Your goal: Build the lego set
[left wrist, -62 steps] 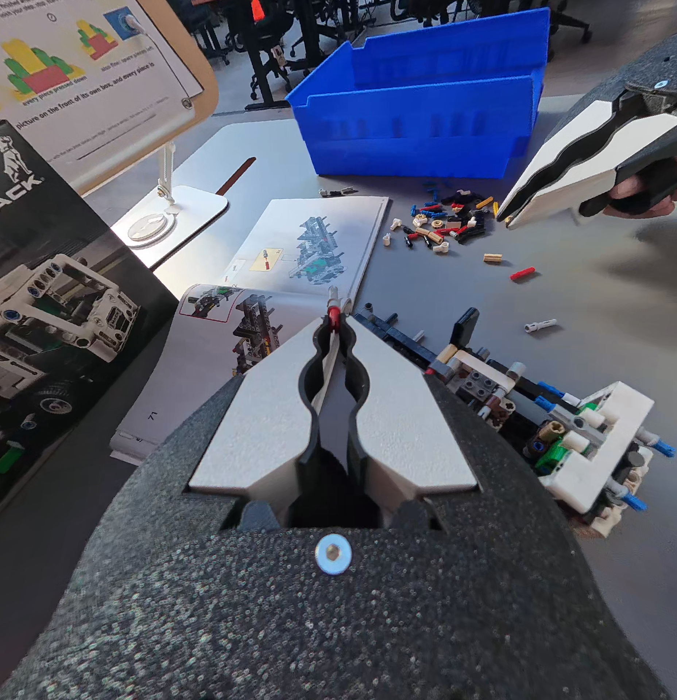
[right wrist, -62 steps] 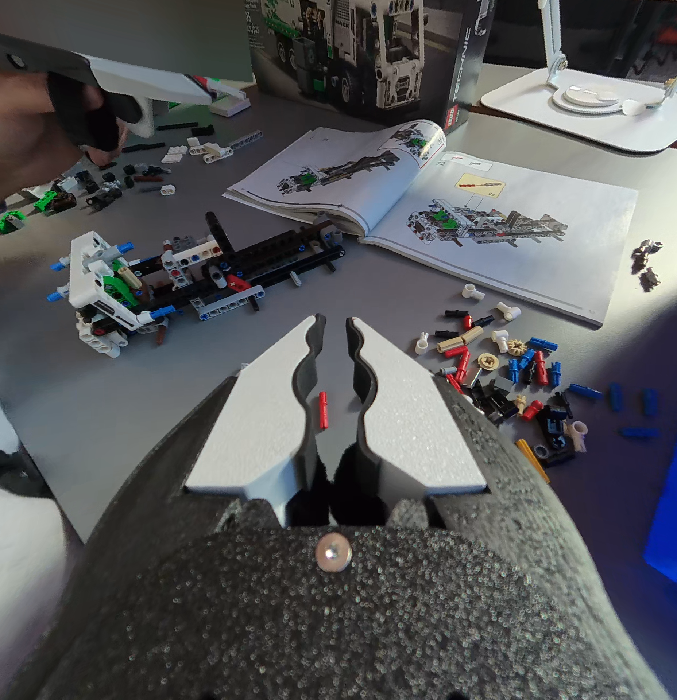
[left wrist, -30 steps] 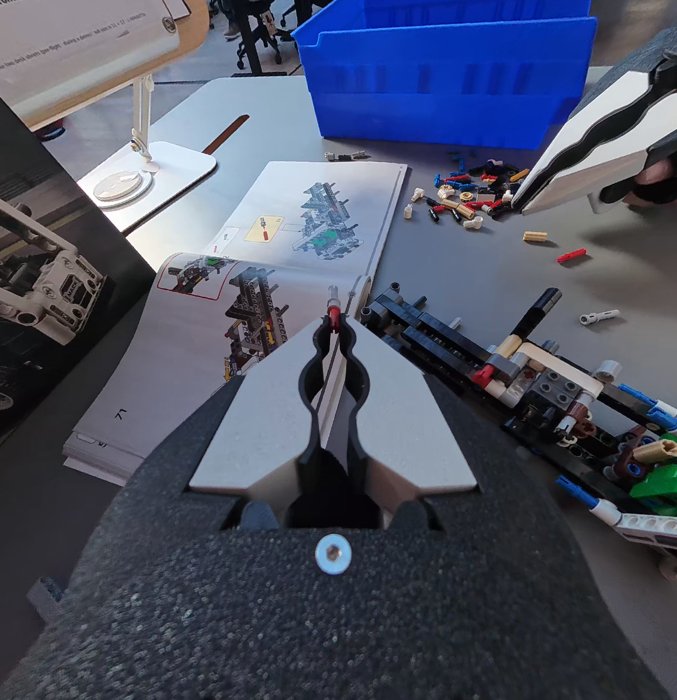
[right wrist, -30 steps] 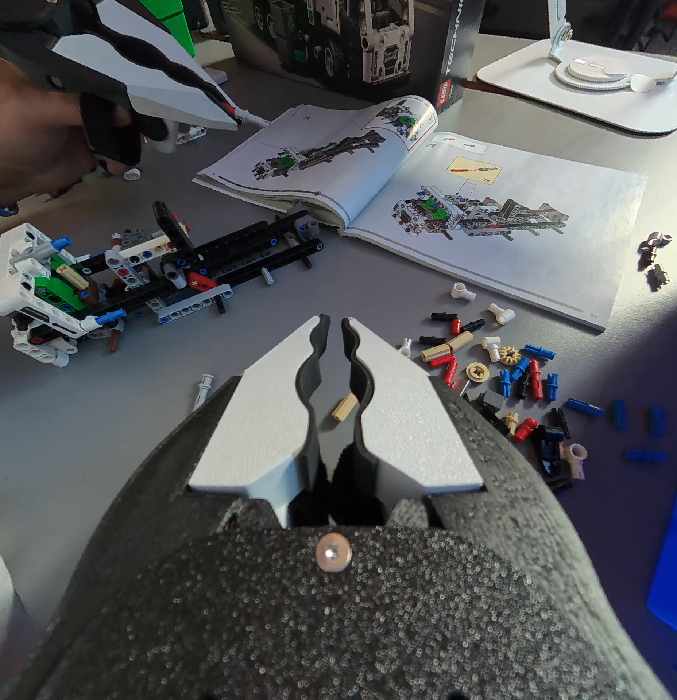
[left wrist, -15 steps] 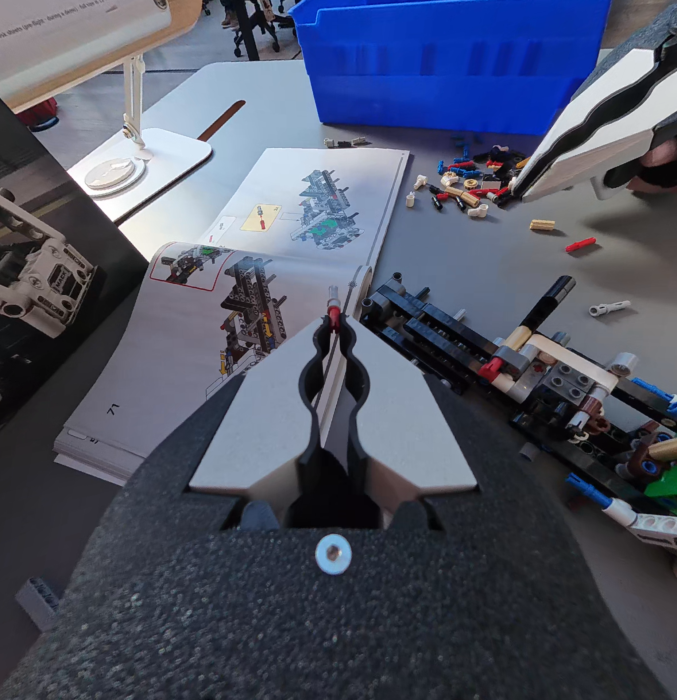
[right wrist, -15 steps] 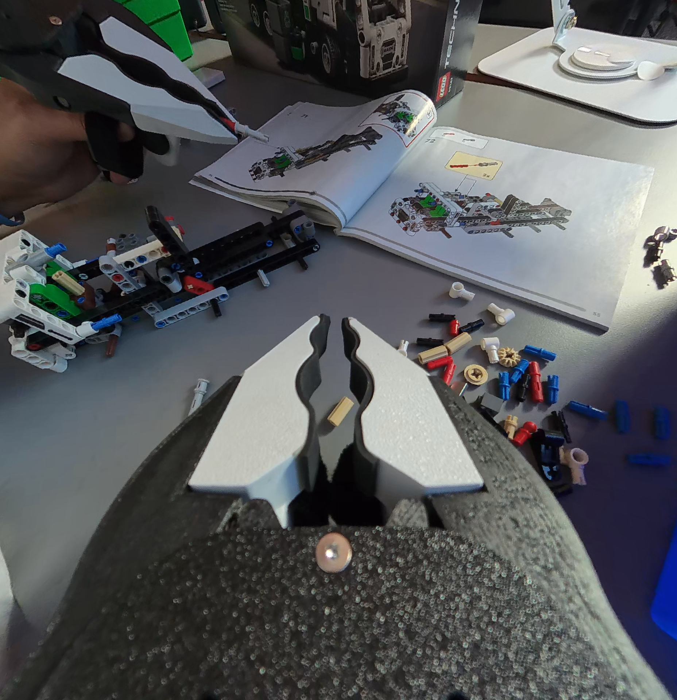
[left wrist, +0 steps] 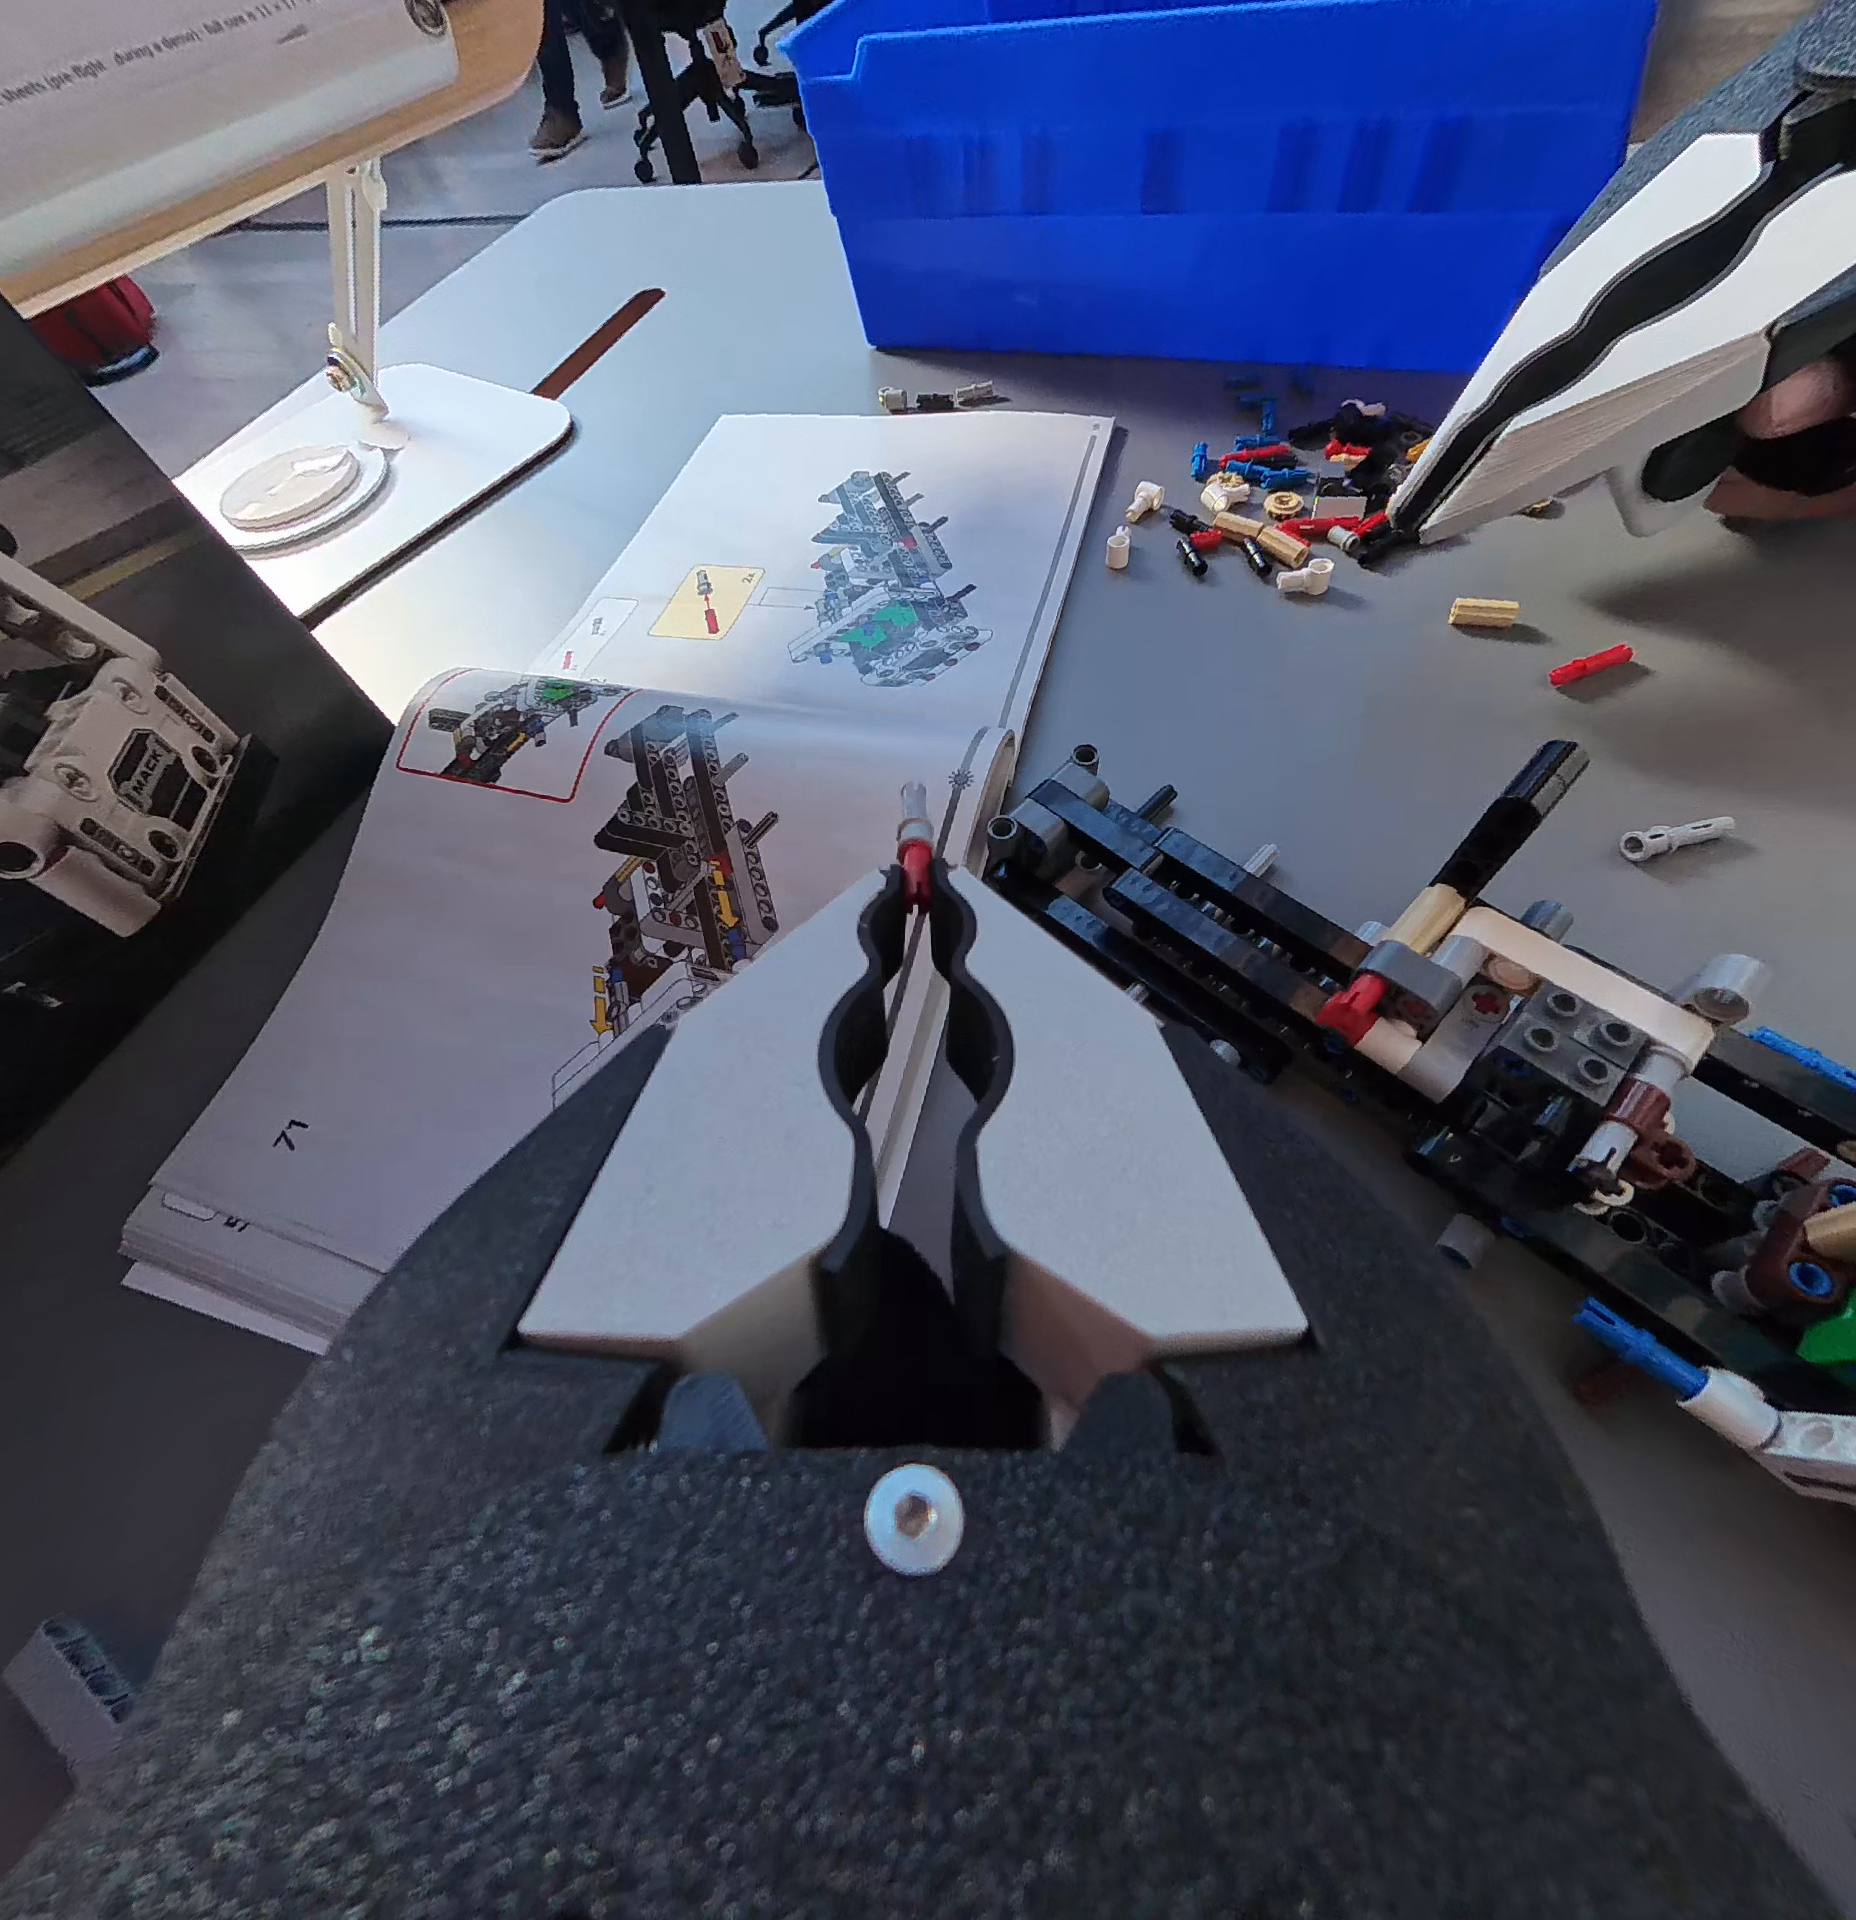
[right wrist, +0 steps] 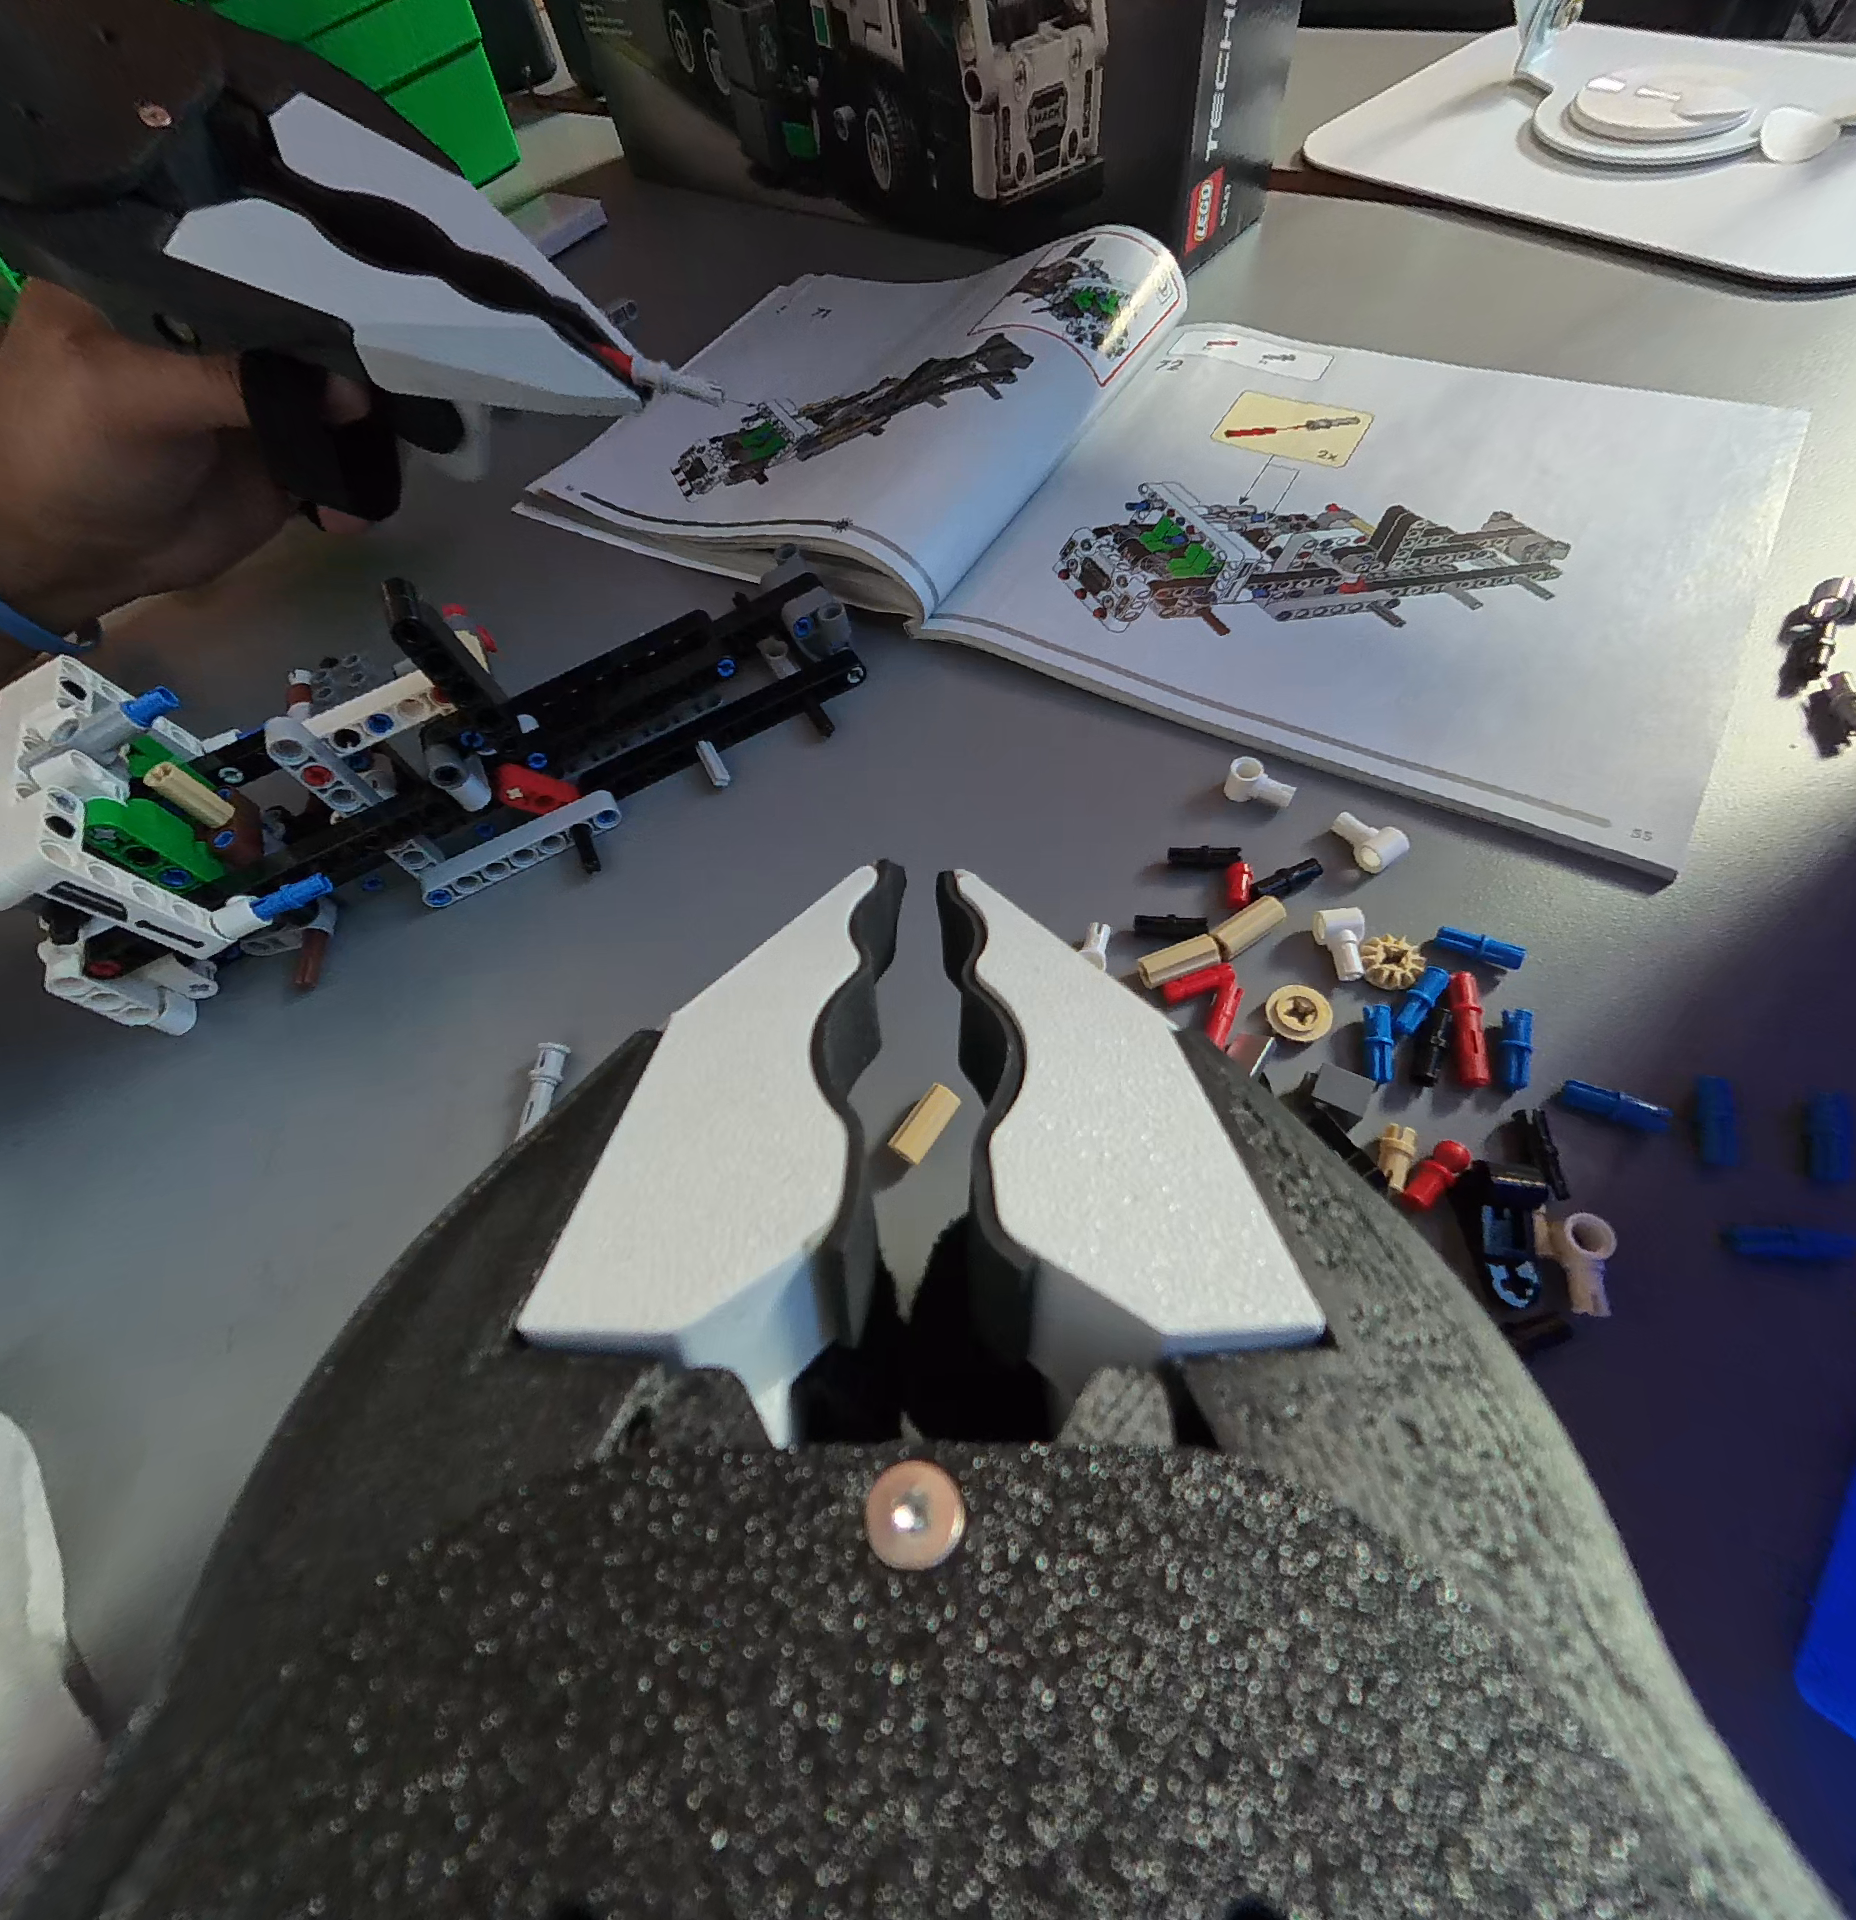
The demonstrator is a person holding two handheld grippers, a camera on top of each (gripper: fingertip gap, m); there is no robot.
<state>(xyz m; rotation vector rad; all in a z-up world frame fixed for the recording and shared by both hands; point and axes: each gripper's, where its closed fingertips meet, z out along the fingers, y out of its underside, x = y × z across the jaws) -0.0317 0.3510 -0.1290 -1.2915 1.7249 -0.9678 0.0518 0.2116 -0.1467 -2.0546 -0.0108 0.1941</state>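
Observation:
My left gripper [left wrist: 916, 878] is shut on a small red and grey pin [left wrist: 913, 831] that sticks out past its tips. It hovers over the open instruction book [left wrist: 851, 582], just left of the rear end of the part-built black, white and green truck chassis [left wrist: 1267, 935]. It also shows in the right wrist view [right wrist: 643, 390]. My right gripper [right wrist: 921, 883] is empty, its jaws a narrow gap apart, low over the table beside the pile of loose pins [right wrist: 1371, 997]. A tan pin [right wrist: 924, 1124] lies under it. The right gripper shows in the left wrist view [left wrist: 1407, 530].
A blue bin [left wrist: 1163, 208] stands behind the pile. The set's black box [left wrist: 93, 779] and a white stand base [left wrist: 384, 468] lie left of the book. A red pin [left wrist: 1589, 665] and a white pin [left wrist: 1672, 836] lie loose on the grey table. There is about 15 centimetres between the tips of the two grippers.
My left gripper has carried the pin forward over the book toward the chassis end. My right gripper has shifted toward the loose pile, off the red pin and over the tan one, and its jaws have narrowed.

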